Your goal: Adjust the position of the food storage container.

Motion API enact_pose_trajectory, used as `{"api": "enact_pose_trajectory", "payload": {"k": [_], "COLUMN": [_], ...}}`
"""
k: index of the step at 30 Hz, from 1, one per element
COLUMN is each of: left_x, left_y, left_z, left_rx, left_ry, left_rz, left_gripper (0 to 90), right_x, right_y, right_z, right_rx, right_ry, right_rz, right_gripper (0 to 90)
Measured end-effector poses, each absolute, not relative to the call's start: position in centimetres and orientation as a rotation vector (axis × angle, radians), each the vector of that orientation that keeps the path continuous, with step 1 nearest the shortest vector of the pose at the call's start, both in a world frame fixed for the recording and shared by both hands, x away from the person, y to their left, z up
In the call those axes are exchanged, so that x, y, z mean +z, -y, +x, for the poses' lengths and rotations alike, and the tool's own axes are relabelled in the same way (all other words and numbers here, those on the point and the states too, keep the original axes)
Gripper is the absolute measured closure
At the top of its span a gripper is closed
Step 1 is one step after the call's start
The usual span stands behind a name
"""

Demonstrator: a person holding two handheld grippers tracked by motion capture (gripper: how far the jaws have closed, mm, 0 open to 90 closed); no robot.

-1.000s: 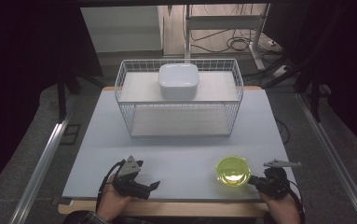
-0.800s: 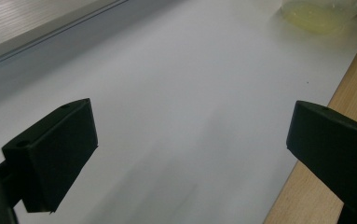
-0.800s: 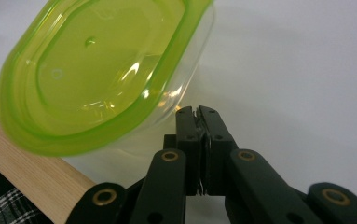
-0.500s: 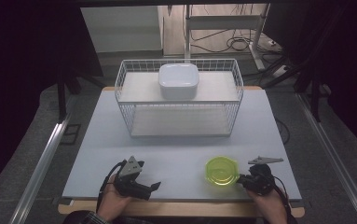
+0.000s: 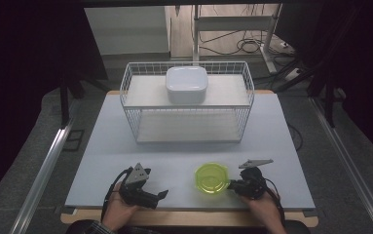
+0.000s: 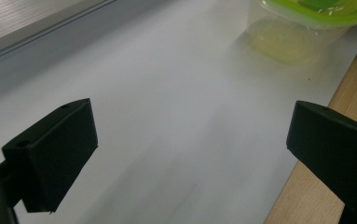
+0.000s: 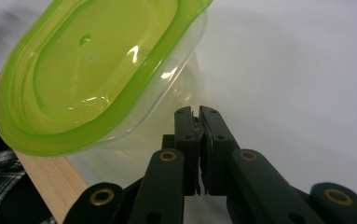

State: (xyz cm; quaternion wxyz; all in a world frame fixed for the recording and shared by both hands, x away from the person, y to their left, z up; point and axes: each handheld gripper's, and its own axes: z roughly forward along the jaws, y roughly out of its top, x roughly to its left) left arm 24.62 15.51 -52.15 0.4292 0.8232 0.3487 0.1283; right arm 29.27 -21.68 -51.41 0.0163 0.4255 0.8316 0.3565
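Note:
A clear plastic tub with a yellow-green lid [image 5: 212,178] sits near the table's front edge, right of the middle. My right gripper [image 5: 232,184] is shut, its tips against the tub's right side. In the right gripper view the jaws [image 7: 198,112] are pressed together with nothing between them, just under the lid's rim [image 7: 97,79]. My left gripper [image 5: 162,195] lies at the front left, open and pointing right toward the tub. In the left gripper view its jaws [image 6: 192,126] stand wide apart over bare table, with the tub [image 6: 306,28] farther off.
A white wire basket [image 5: 189,126] stands across the back half of the pale table [image 5: 125,146], with a white lidded box [image 5: 187,84] on its top. The table's wooden front edge [image 7: 45,172] runs close beside the tub. Dark floor and cables lie beyond.
The right gripper and the tub at its tips have slid left along the front of the table. The left gripper has stayed where it was.

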Motion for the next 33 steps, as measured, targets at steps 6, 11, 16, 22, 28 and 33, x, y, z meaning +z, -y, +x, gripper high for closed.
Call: {"api": "enact_pose_trajectory", "payload": {"k": [6, 11, 16, 22, 28, 33], "left_x": [-52.1, -52.1, -52.1, -52.1, -52.1, -52.0], "left_y": [-15.6, -15.6, -15.7, -15.7, -15.9, -16.0], "left_z": [24.6, 24.6, 24.6, 24.7, 24.7, 24.6], "left_rx": [0.319, 0.321, 0.320, 0.319, 0.319, 0.322], "left_ry": [-0.871, -0.872, -0.876, -0.876, -0.878, -0.882], "left_rz": [2.055, 2.054, 2.051, 2.052, 2.051, 2.050], "left_gripper": [1.6, 1.6, 1.6, 1.6, 1.6, 1.6], "right_x": [-51.6, -51.7, -51.7, -51.8, -51.6, -50.8], "right_y": [19.2, 17.6, 15.9, 14.7, 14.6, 15.9], "right_z": [30.0, 30.7, 31.6, 32.3, 32.6, 32.8], "right_rx": [1.121, 1.126, 1.139, 1.147, 1.140, 1.134], "right_ry": [-2.638, -2.663, -2.678, -2.694, -2.681, -2.607], "right_rz": [1.261, 1.224, 1.181, 1.166, 1.129, 1.139], "right_gripper": [86.2, 86.2, 86.3, 86.4, 85.6, 81.6]}}
